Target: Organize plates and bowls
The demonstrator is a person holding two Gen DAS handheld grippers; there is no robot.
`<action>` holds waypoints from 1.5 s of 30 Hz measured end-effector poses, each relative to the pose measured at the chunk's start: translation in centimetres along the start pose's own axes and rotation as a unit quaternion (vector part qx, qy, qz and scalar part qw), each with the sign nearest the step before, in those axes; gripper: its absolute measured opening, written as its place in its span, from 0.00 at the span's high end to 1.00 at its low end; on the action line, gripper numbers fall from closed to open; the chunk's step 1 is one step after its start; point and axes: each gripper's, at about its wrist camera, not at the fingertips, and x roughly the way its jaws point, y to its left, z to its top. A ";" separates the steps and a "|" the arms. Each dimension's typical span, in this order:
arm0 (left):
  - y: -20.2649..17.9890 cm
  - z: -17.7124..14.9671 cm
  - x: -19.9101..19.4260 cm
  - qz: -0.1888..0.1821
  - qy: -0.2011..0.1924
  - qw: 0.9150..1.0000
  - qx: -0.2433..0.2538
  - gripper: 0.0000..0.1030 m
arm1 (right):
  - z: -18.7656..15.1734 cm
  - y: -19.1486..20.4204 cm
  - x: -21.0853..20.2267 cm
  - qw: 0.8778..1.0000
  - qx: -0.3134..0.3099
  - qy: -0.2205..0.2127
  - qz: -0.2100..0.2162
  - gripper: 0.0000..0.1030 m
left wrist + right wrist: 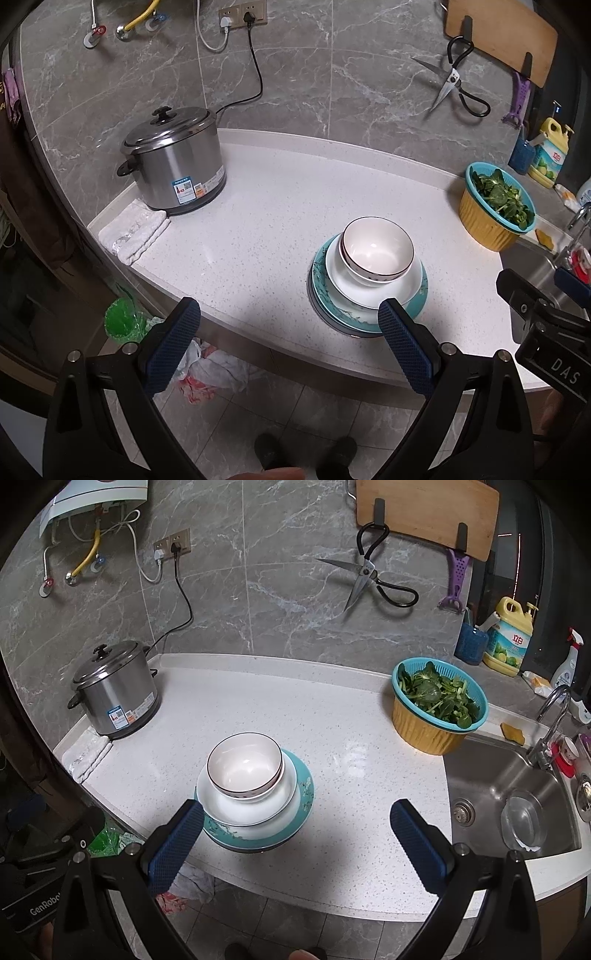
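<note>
You have one stack of dishes on the white speckled countertop [258, 221], near its front edge: one teal plate [304, 788] with a floral pattern at the bottom, with a darker rim just showing beneath it, though you cannot tell whether that is a second plate; one white plate [251, 808] on top of it; and one cream bowl [244, 764] with a dark rim sitting upright in the white plate, empty inside. Your left gripper [290, 323] is spread wide and holds nothing, its right fingertip in front of the teal plate's near edge, whether touching you cannot tell, its left one out over the counter's front edge. Your right gripper [297, 818] is likewise spread and empty, its left fingertip against the near-left side of the stack, its right one over bare counter well clear of the dishes. Elsewhere you have one steel rice cooker [116, 690] with its lid on at the far left, plugged into the wall, one folded white cloth [135, 230] just in front of it, one colander of leafy greens [437, 705] near the sink [491, 775], and on the wall one pair of scissors [373, 581], one wooden cutting board [424, 513] and one purple peeler [456, 583]. One yellow detergent bottle [509, 638] and one white spray bottle [569, 664] stand behind the sink.
</note>
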 end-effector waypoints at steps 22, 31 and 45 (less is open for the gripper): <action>-0.2 0.7 0.9 -0.015 0.004 1.000 0.007 0.05 | 0.4 -0.5 -0.2 1.000 0.006 -0.010 0.000 0.00; -0.5 1.0 0.9 -0.014 0.002 1.000 0.006 0.05 | 0.4 -0.5 -0.2 1.000 0.006 -0.011 0.000 0.00; -1.2 1.3 0.6 -0.015 -0.004 1.000 0.005 0.05 | 1.0 -0.8 0.1 1.000 0.008 -0.012 -0.002 0.00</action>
